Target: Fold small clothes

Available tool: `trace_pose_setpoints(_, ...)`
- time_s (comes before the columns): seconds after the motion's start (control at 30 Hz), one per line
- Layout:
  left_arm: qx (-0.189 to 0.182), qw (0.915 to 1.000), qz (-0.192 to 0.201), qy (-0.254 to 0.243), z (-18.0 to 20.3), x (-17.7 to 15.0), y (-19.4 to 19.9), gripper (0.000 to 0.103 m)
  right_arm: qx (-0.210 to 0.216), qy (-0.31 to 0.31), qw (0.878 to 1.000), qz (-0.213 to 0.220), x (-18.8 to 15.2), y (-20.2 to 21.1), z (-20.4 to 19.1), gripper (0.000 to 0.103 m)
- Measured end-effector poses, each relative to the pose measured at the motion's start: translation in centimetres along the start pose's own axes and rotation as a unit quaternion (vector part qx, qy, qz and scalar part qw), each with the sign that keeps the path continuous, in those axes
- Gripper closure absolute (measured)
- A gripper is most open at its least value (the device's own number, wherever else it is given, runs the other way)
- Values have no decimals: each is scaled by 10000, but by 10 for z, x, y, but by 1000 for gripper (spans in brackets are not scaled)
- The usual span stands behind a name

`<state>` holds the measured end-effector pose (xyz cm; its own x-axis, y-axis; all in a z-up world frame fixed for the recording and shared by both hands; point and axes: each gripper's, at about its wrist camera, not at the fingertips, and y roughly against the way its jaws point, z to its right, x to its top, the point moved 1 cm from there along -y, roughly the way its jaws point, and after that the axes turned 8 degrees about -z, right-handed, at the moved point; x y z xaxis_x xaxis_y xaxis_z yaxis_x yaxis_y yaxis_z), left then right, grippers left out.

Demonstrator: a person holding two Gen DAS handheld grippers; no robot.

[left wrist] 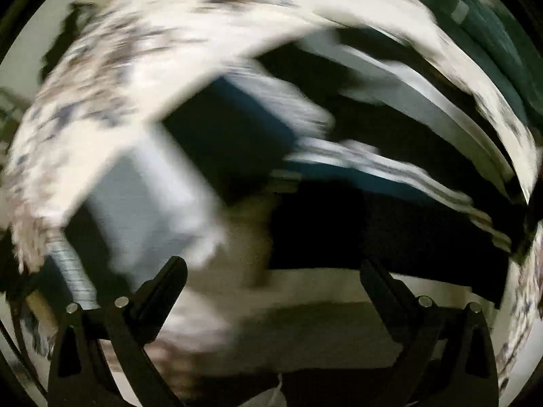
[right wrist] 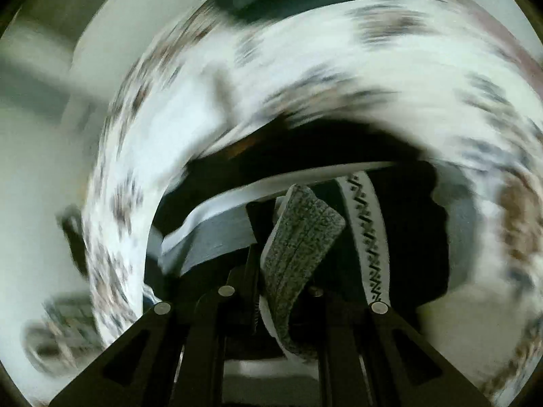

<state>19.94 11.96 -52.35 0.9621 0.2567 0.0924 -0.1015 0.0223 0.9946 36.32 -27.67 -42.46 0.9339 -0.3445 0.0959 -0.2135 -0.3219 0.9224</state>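
A grey speckled sock (right wrist: 298, 237) with a white edge is clamped between the closed jaws of the right hand-held gripper (right wrist: 288, 285). Its long axis runs away from the camera, and the free end tilts slightly to the right. Just to its right a white band with a black zigzag pattern (right wrist: 368, 237) is seen, running the same way over dark cloth (right wrist: 414, 224). A folded grey and white garment (right wrist: 217, 234) lies to the left. The left hand-held gripper (left wrist: 271, 274) is seen with its jaws wide apart and nothing between them. Beneath it, blurred dark and pale folded clothes (left wrist: 373, 224) are spread. Everything rests on a white floral-patterned bedcover (left wrist: 112, 78); the surroundings are too blurred to be told.
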Motion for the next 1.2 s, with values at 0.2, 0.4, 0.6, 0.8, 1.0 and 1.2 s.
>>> trace_pose_setpoints(0.2,481,9926,46,1114,-154,-13,10,0,-708,1339,9829,-1044,-14,-171,-177,94)
trace_pose_setpoints(0.4,-162,9755,-328,2170,-236,-44,-30,0,-759,1355,9707,-1833,-36,-231,-200,78)
trace_pose_setpoints(0.6,-1042,9563,-500,2685,-236,-55,-71,0,123,578,9803,-1886,-74,-173,-136,33)
trace_pose_setpoints(0.8,-686,9610,-89,2677,-225,-47,-50,90,-572,146,9743,-2175,-113,-152,-67,33)
trace_pose_setpoints(1.0,-737,9711,651,2174,-245,-16,14,94,-727,-34,9739,-2149,-135,-162,-60,33)
trace_pose_setpoints(1.2,-682,9643,1263,2224,-300,48,35,94,-600,251,9767,-2044,-134,-165,-88,33)
